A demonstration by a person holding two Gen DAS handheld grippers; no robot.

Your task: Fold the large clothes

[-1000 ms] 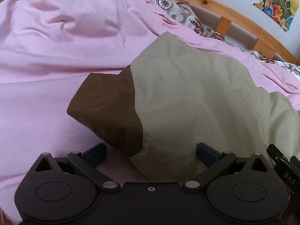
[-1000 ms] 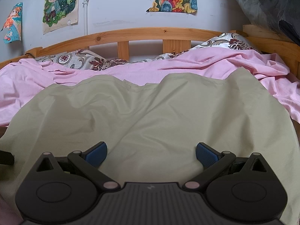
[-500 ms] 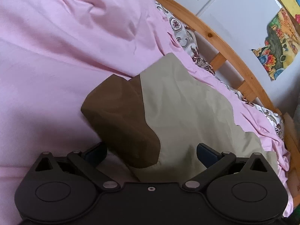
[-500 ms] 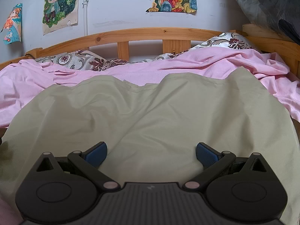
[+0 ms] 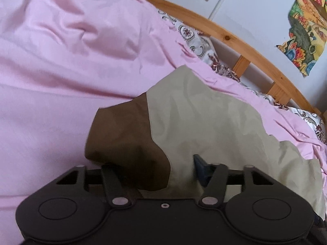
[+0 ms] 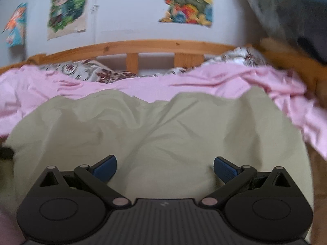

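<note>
A large garment lies on the pink bedsheet (image 5: 51,122). Its body is beige (image 5: 204,122) and its sleeve is dark brown (image 5: 122,134). In the left wrist view my left gripper (image 5: 163,169) has its jaws drawn in around the fabric where sleeve meets body. The cloth bunches between them and covers the left finger; the right blue pad (image 5: 199,163) presses the beige fabric. In the right wrist view the beige body (image 6: 163,126) spreads wide. My right gripper (image 6: 164,168) is open above its near edge, blue pads (image 6: 105,167) apart, holding nothing.
A curved wooden bed rail (image 6: 143,46) runs behind the bed, with patterned pillows (image 6: 81,71) against it. Posters (image 6: 184,2) hang on the white wall. A dark bundle (image 6: 296,16) sits at the upper right. The pink sheet is rumpled at the right (image 6: 286,94).
My left gripper has closed from open onto the garment at the sleeve seam, and its view has tilted. My right gripper stays open; its view has shifted slightly and is blurred.
</note>
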